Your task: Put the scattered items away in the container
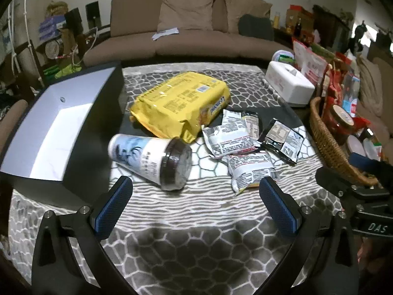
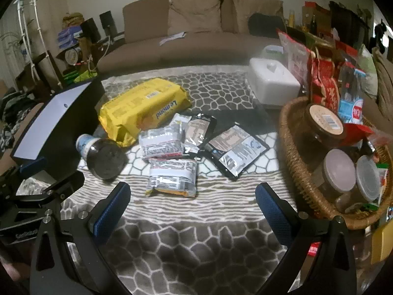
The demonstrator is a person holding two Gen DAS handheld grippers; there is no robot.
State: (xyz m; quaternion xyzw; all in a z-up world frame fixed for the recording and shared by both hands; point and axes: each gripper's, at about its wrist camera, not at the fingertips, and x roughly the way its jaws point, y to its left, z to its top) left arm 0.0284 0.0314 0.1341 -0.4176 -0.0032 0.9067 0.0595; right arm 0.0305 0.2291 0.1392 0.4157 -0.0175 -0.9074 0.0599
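Snacks lie spread on the patterned cloth, and both grippers hang above it holding nothing.

The left gripper [image 1: 196, 206] and the right gripper [image 2: 192, 209] both have their jaws wide apart. A cup [image 1: 149, 157] lies on its side near the dark box [image 1: 61, 132] at the left. The yellow packet [image 1: 179, 103] sits farther back. Small silver packets [image 2: 169, 162] lie in the middle. The wicker basket [image 2: 294, 162] stands at the right.
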